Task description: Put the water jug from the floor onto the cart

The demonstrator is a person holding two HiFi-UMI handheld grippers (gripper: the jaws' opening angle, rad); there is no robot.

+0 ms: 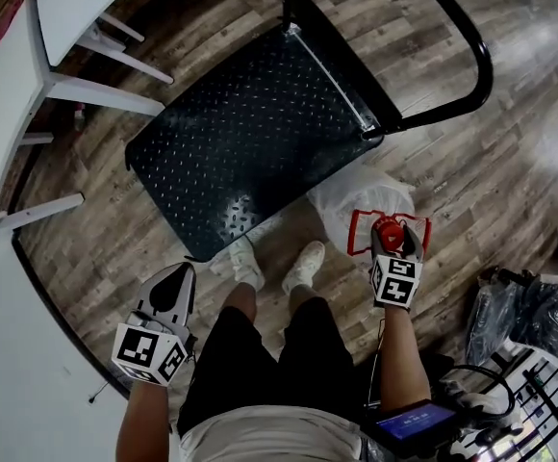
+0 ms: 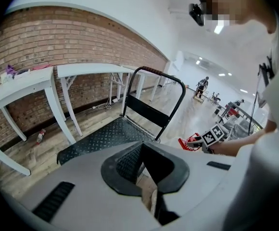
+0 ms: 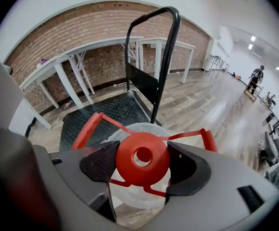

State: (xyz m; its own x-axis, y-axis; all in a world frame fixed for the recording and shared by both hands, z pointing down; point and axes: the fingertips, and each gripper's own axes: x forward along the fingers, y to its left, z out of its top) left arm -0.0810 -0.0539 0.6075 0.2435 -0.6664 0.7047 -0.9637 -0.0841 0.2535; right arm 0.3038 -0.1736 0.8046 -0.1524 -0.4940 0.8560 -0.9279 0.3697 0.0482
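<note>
Currently clamps the right hand-held gripper [image 3: 142, 160] on the red cap [image 3: 142, 158] of the water jug [image 1: 359, 198], with one dark jaw pressed against each side of the cap and the cap's round hole facing the camera. Shows the red handle frame [image 3: 95, 124] spreading out from under the cap on both sides, over the clear jug body. Has the water jug down by the wood floor [image 1: 471, 181], just beside the near right corner of the cart [image 1: 245, 138] and off its black studded deck; cannot tell whether resting or just lifted. Places the jug below the cart's black push handle [image 1: 476, 61], in front of the right shoe [image 1: 304, 265]. Holds the left hand-held gripper [image 1: 173, 282] low on the left side, well apart from the jug, jaws apart in a V with nothing gripped, only floor and a shoe seen through the gap. Stands with both white shoes on the floor, close to the near edge of the cart deck. Includes a white counter [image 1: 14, 85] on white legs left of the cart, along a brick wall [image 2: 57, 42].
</note>
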